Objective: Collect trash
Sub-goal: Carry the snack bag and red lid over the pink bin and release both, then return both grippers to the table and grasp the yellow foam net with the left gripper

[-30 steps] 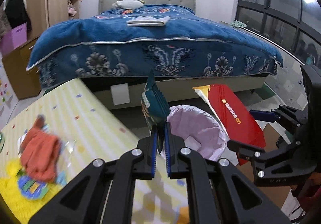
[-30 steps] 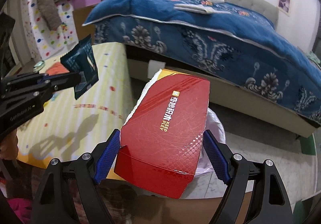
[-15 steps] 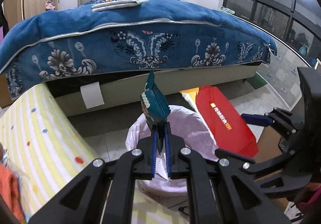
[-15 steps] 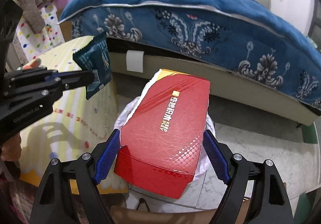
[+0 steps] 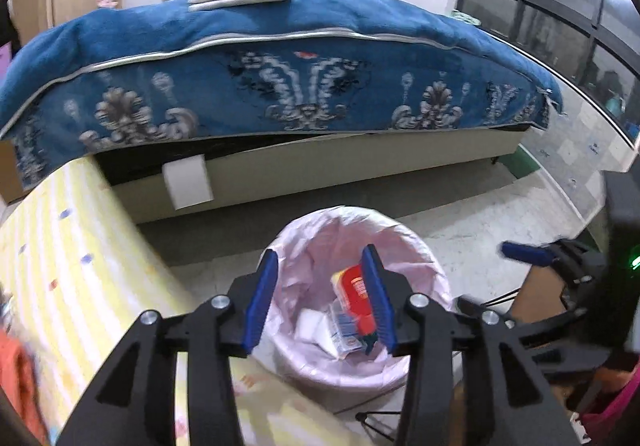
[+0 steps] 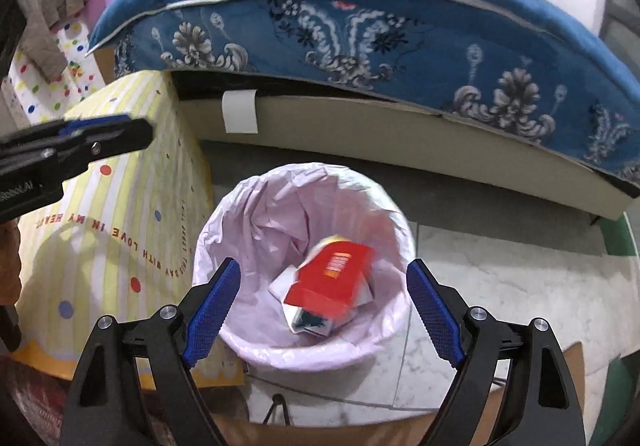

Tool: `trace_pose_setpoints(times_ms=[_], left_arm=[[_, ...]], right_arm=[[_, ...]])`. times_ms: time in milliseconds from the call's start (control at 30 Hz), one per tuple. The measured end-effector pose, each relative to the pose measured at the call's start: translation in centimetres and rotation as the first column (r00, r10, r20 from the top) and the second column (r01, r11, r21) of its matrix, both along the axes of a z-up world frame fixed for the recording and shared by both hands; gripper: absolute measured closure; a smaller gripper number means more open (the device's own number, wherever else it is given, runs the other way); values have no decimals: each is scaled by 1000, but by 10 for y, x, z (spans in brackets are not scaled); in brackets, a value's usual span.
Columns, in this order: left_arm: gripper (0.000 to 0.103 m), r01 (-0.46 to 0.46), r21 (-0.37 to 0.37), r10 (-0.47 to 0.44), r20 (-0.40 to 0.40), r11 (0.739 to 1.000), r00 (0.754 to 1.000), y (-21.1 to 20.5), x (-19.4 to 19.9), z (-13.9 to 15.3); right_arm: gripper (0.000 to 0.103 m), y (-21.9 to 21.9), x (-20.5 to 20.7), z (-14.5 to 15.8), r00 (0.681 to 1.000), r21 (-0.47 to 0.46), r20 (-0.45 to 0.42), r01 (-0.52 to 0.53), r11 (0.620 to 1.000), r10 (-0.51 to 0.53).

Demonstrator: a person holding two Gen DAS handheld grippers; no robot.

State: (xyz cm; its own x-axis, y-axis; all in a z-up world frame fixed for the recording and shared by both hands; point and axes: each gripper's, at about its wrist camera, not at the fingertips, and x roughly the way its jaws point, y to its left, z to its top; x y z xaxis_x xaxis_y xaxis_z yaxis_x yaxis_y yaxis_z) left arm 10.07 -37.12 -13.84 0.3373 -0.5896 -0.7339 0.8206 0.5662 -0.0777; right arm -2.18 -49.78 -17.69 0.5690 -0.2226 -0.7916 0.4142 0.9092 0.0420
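Note:
A bin with a pale pink liner (image 5: 420,266) (image 6: 248,206) stands on the floor in front of the bed. A red box (image 6: 332,278) lies inside it on white scraps, over a dark teal wrapper (image 6: 310,320); the box also shows in the left wrist view (image 5: 356,294). My left gripper (image 5: 320,298) is open and empty above the bin. My right gripper (image 6: 324,306) is wide open and empty above the bin. The left gripper also shows at the left edge of the right wrist view (image 6: 116,136).
A table with a yellow striped cloth (image 5: 60,266) (image 6: 120,206) stands left of the bin, an orange cloth (image 5: 16,378) on it. A bed with a blue patterned blanket (image 5: 280,66) lies behind. A cardboard box (image 5: 536,294) sits at the right.
Both grippers opened. The red box dropped from the right gripper into the bin, and the teal wrapper left the left gripper and lies in the bin.

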Motion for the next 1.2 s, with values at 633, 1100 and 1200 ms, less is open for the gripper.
trace_pose_setpoints(times_ms=[633, 1100, 1200], left_arm=[[52, -265, -55, 268, 64, 963, 961, 165, -43, 62], [25, -607, -47, 609, 49, 793, 792, 318, -42, 73], [23, -663, -35, 664, 20, 747, 747, 344, -34, 68]], right_arm=[[29, 105, -24, 107, 978, -96, 163, -118, 988, 133], [48, 214, 20, 116, 911, -133, 128, -377, 917, 393], [45, 228, 27, 115, 899, -123, 119, -408, 904, 422]])
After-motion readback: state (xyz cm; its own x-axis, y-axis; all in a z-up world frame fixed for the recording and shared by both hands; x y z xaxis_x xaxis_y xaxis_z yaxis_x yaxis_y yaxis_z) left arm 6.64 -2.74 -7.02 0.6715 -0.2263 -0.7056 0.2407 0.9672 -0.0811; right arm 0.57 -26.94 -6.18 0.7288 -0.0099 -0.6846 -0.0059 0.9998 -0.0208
